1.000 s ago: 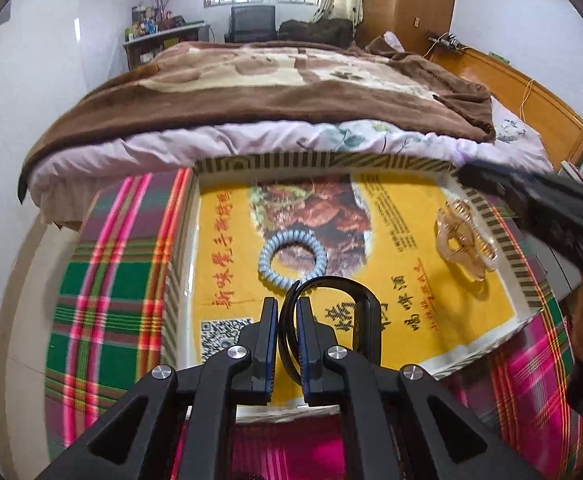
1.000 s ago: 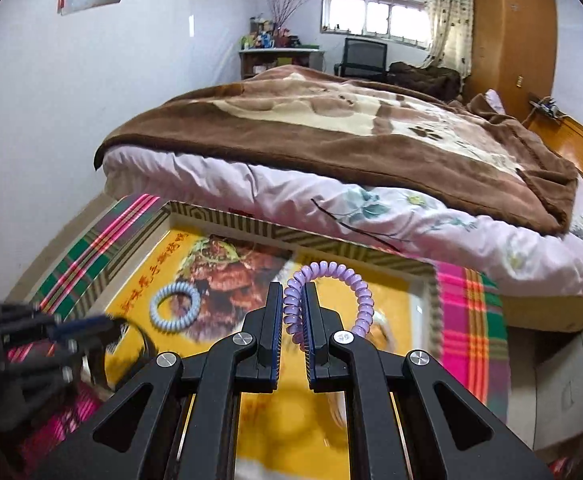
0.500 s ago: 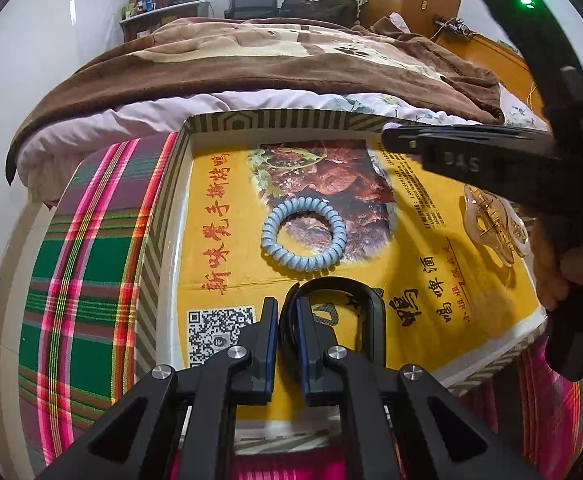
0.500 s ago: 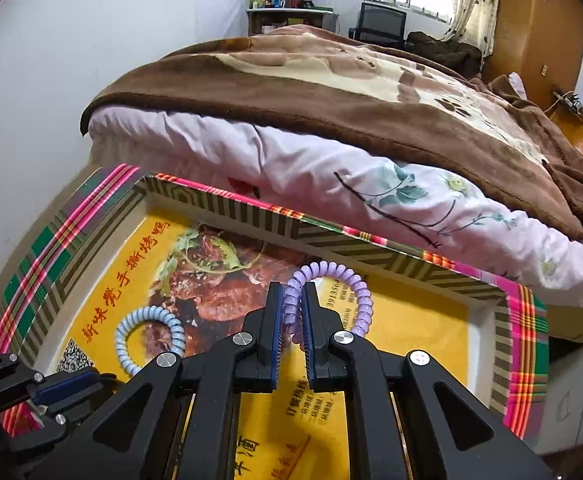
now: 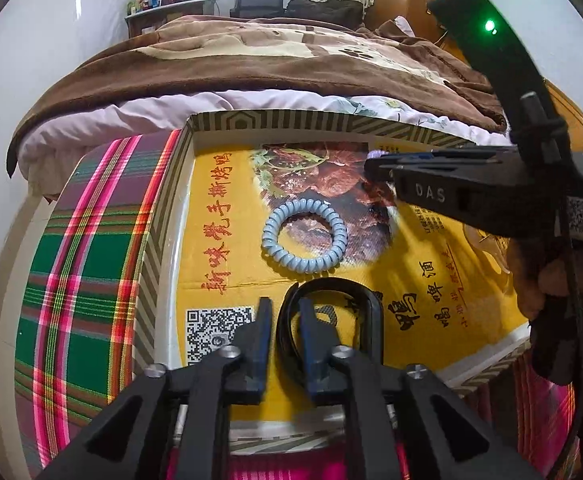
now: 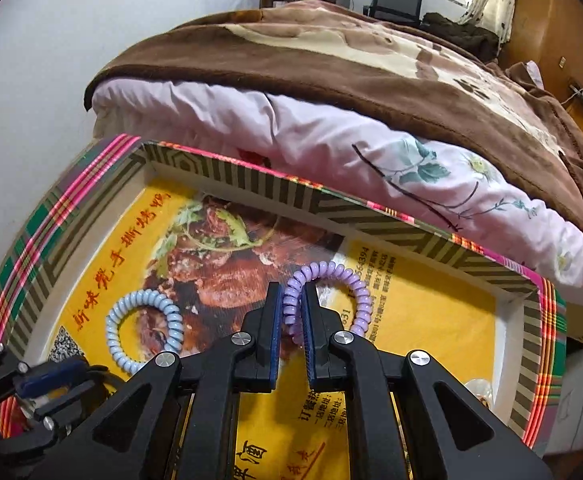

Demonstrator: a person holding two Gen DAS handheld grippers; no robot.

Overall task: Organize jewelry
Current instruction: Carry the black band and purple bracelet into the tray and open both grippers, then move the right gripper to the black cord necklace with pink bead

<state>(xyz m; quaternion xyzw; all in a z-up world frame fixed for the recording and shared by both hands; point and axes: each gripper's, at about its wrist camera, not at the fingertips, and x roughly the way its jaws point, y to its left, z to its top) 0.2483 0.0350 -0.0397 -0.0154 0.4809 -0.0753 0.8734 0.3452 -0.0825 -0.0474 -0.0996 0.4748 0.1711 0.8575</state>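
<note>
The left gripper point(image 5: 285, 316) has just been opening, its pads now off the black bracelet point(image 5: 331, 312) between them, near the blue hair tie point(image 5: 305, 240). The right gripper point(image 6: 291, 304) pinches the purple hair tie point(image 6: 331, 292) above the tray point(image 6: 251, 184).

We are seeing a tray point(image 5: 170, 216) lying on plaid cloth point(image 5: 87, 248), blue coil point(image 5: 304, 242) just ahead of left gripper point(image 5: 284, 312).
</note>
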